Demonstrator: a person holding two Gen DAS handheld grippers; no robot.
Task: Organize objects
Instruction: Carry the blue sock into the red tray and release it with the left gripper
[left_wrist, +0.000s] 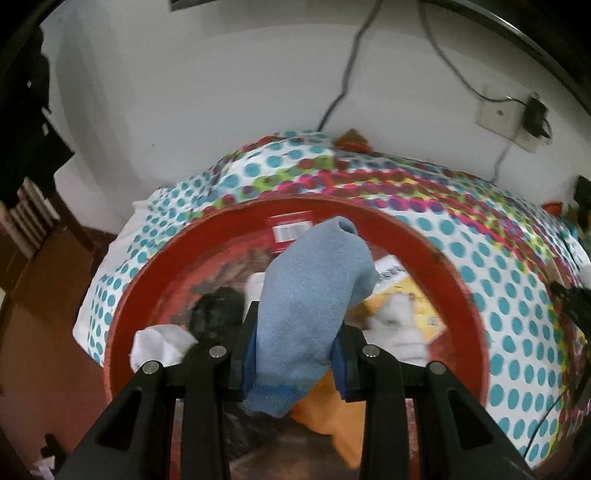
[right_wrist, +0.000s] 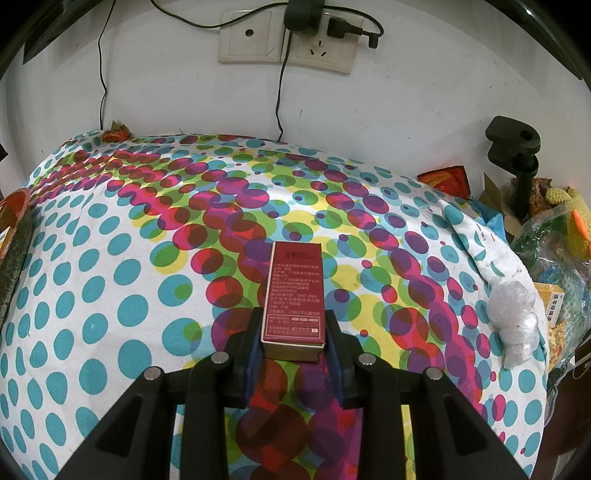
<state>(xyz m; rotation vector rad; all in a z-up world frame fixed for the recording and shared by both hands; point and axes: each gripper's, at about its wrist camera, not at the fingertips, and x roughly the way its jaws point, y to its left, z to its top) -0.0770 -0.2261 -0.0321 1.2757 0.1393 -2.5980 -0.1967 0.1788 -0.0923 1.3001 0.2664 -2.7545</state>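
In the left wrist view my left gripper (left_wrist: 295, 354) is shut on a light blue sock (left_wrist: 310, 295) and holds it over a red basin (left_wrist: 461, 288). The basin holds a white cloth (left_wrist: 159, 343), a black item (left_wrist: 218, 310), an orange cloth (left_wrist: 332, 417), a yellow packet (left_wrist: 410, 295) and a red box (left_wrist: 290, 230). In the right wrist view my right gripper (right_wrist: 293, 347) is shut on a dark red box (right_wrist: 293, 295) with white print, just above the dotted cloth (right_wrist: 129, 258).
The table is covered by a colourful dotted cloth (left_wrist: 498, 258) against a white wall with sockets (right_wrist: 288, 37) and cables. A crumpled clear bag (right_wrist: 515, 321), snack packets (right_wrist: 447, 181), a black clamp stand (right_wrist: 517, 155) and a knitted toy (right_wrist: 576, 221) crowd the right edge. The basin rim (right_wrist: 14, 218) shows at far left.
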